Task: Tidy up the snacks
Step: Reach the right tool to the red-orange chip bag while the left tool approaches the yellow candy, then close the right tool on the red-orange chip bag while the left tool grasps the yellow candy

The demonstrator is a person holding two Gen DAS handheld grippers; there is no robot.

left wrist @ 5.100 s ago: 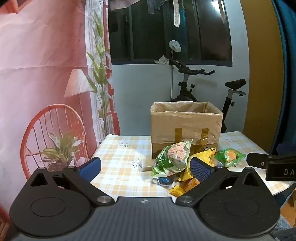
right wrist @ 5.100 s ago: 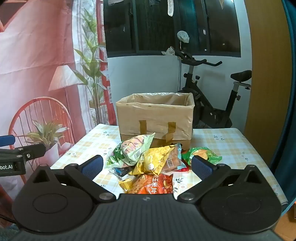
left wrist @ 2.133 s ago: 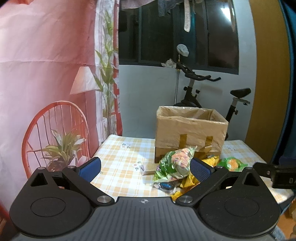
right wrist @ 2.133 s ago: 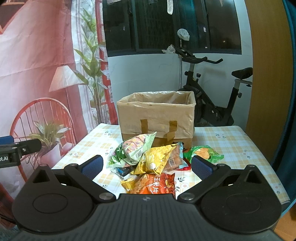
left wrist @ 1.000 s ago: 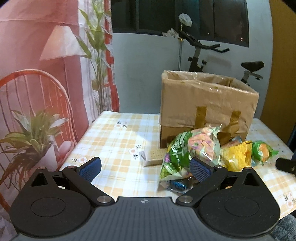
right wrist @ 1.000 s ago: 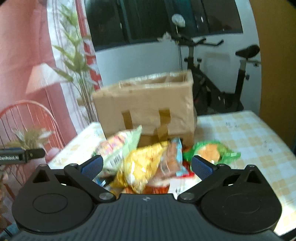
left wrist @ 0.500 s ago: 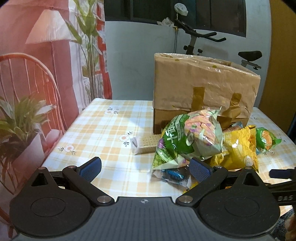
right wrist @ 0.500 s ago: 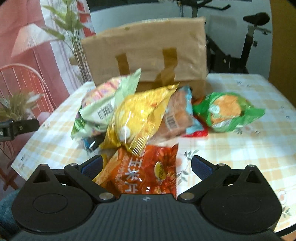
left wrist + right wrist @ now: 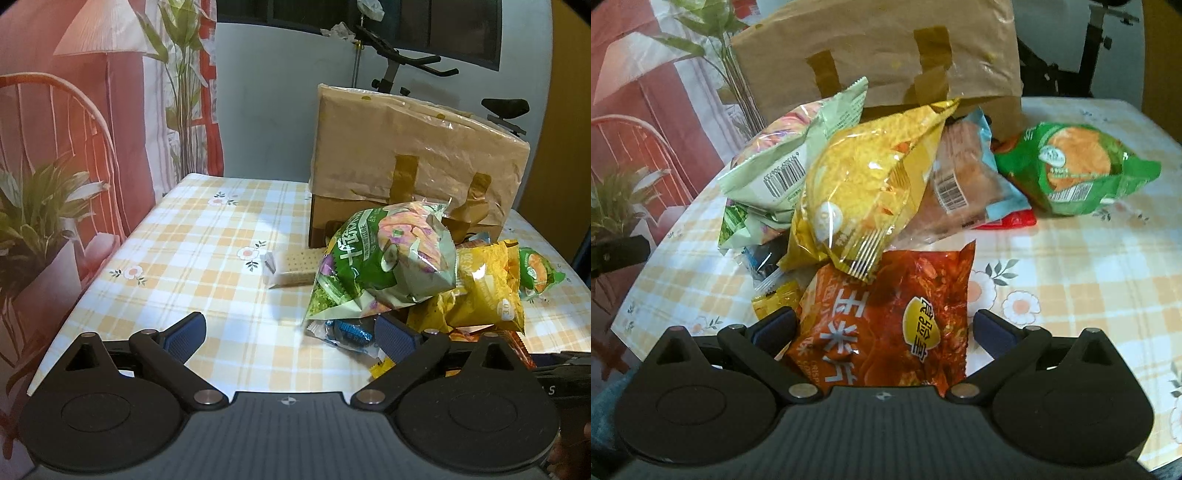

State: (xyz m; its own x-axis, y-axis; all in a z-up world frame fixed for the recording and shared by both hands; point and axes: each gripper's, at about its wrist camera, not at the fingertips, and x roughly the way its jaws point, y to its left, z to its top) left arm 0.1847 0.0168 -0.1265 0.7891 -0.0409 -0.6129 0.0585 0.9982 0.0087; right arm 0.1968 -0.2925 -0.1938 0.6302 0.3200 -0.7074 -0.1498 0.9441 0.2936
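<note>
Orange foil chip bag (image 9: 886, 314): light, crinkly, slippery; right gripper (image 9: 882, 330) jaws spread astride it; pinch its lower seam.

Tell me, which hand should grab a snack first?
Probably the right gripper. Its open fingers already sit on either side of the orange-red chip bag at the front of the pile. The left gripper is open too, but mostly bare tablecloth lies between its fingers.
</note>
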